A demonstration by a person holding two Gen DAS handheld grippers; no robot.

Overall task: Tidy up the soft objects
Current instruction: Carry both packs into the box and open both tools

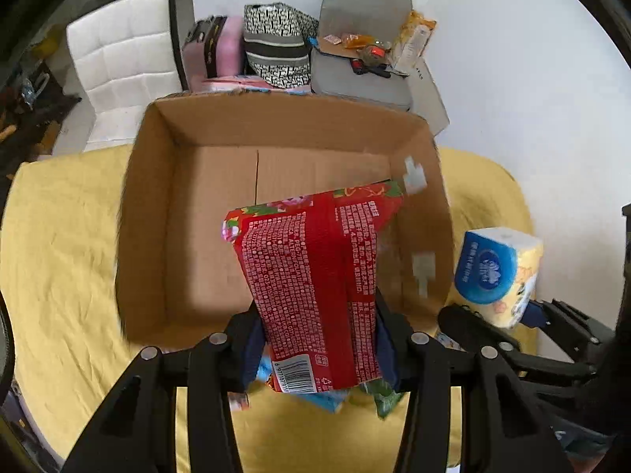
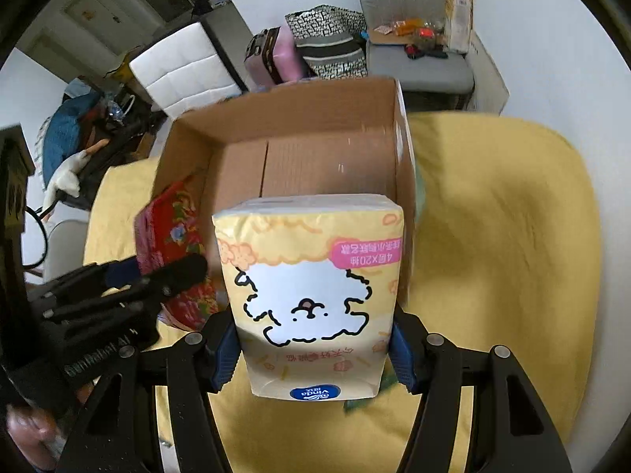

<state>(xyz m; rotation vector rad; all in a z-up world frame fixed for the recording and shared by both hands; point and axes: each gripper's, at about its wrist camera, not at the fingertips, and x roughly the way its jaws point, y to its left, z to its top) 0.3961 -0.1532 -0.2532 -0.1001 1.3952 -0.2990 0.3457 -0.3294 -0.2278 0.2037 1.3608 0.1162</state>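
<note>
Tissue packs fill both grippers: the left gripper [image 1: 319, 339] pinches a red floral tissue pack [image 1: 311, 276], the right gripper [image 2: 315, 347] a yellow Vinda tissue pack [image 2: 311, 295], both near the cardboard box [image 1: 276, 126]. Likely light and squashy, they suit side grips; the box floor looks roomy, walls close.

Both wrist views look closely forward-down into one shared cardboard box [image 1: 284, 149].
</note>
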